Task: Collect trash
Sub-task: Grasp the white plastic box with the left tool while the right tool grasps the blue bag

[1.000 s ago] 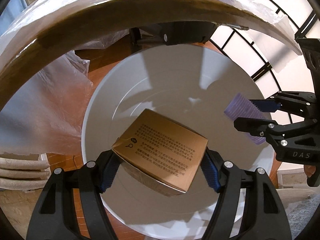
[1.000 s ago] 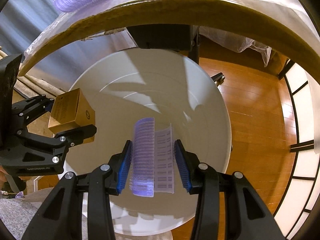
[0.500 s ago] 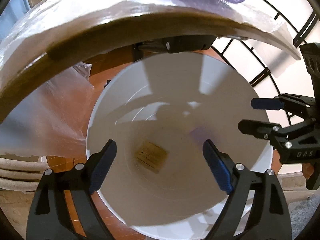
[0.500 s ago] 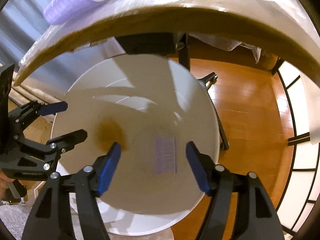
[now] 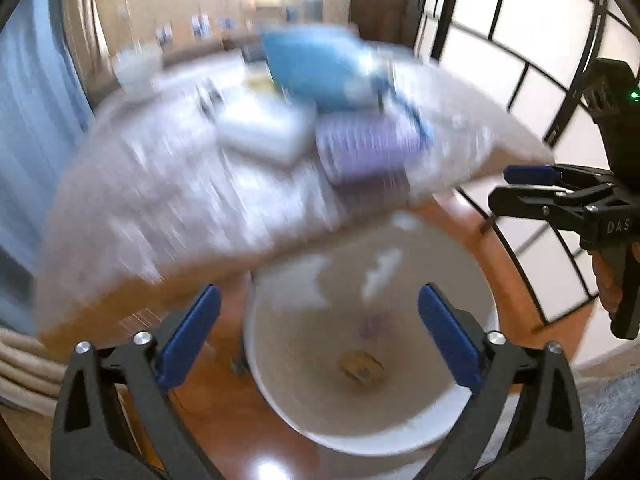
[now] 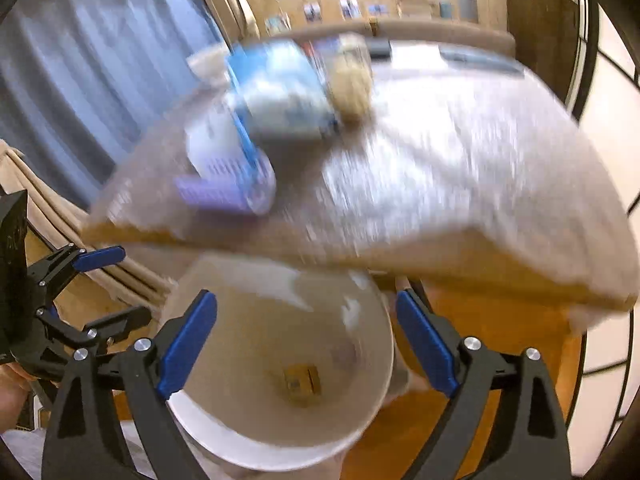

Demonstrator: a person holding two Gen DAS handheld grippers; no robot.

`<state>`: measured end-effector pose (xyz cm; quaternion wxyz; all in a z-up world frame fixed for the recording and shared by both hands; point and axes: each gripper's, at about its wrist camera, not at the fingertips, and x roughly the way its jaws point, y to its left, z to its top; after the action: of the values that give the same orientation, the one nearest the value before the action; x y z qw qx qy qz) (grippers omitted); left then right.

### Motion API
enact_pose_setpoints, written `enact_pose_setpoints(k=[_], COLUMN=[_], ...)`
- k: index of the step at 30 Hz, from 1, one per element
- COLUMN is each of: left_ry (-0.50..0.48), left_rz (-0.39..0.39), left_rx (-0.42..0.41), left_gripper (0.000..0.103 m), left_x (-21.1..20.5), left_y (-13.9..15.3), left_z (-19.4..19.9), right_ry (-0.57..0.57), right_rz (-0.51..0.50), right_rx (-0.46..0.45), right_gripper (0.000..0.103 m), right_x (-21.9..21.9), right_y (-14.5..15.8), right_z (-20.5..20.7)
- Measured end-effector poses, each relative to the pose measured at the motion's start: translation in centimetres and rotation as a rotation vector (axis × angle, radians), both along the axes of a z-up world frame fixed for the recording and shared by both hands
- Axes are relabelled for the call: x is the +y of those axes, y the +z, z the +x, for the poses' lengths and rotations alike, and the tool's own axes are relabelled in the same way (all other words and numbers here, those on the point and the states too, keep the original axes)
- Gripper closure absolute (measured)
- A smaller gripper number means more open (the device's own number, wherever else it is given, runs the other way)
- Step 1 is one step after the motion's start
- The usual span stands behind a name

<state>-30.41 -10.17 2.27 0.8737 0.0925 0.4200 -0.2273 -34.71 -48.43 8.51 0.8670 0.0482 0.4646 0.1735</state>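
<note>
A white round bin (image 5: 472, 420) stands on the wood floor below the table edge; it also shows in the right wrist view (image 6: 248, 444). A brown box (image 5: 362, 368) lies at its bottom, seen too in the right wrist view (image 6: 300, 380), with a purple item (image 5: 372, 322) beside it. My left gripper (image 5: 318, 336) is open and empty above the bin. My right gripper (image 6: 306, 344) is open and empty above it too, and shows at the right of the left wrist view (image 5: 520, 186). Both views are blurred.
The table (image 5: 160, 200) wears a clear plastic cover and carries a purple ribbed roll (image 5: 368, 148), a blue pack (image 5: 316, 68) and a white item (image 5: 260, 132). In the right wrist view the roll (image 6: 224, 192) lies near the table edge. Panelled screens (image 5: 500, 40) stand right.
Both grippers opened and dropped the brown box and the purple item into the bin. Both have since lifted and tilted up, so the tabletop has come into view.
</note>
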Motion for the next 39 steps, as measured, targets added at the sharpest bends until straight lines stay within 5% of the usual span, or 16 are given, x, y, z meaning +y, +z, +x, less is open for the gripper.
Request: enact_pose_setpoints(k=[3, 10, 22, 31, 34, 39], left_ry=[0.046, 0.11, 0.023, -0.061, -0.065, -0.081], left_rz=[0.012, -0.013, 0.033, 0.007, -0.017, -0.033], left_rx=[-0.079, -0.084, -0.074, -0.022, -0.007, 0.011], left_gripper=[0.003, 0.003, 0.003, 0.003, 0.003, 0.003], left_x=[1.0, 2.7, 1.0, -0.2, -0.2, -0.2], left_y=[2.2, 3.2, 2.0, 0.6, 0.4, 0.4], left_z=[1.5, 7.1, 11.8, 13.8, 14.4, 14.5], right_ry=[0.025, 0.038, 0.017, 0.144, 0.176, 0.195], right_rz=[0.0, -0.035, -0.099, -0.182, -0.212, -0.228], right_rx=[-0.04, -0.001, -0.141, -0.149, -0.118, -0.057], right_gripper=[0.012, 0.012, 0.009, 0.01, 0.013, 0.037], right_x=[1.5, 6.5, 6.3, 8.4, 9.6, 10.1], right_y=[1.0, -1.0, 2.5, 3.4, 2.5, 0.8], right_z=[0.7, 2.2, 6.3, 13.5, 14.9, 16.4])
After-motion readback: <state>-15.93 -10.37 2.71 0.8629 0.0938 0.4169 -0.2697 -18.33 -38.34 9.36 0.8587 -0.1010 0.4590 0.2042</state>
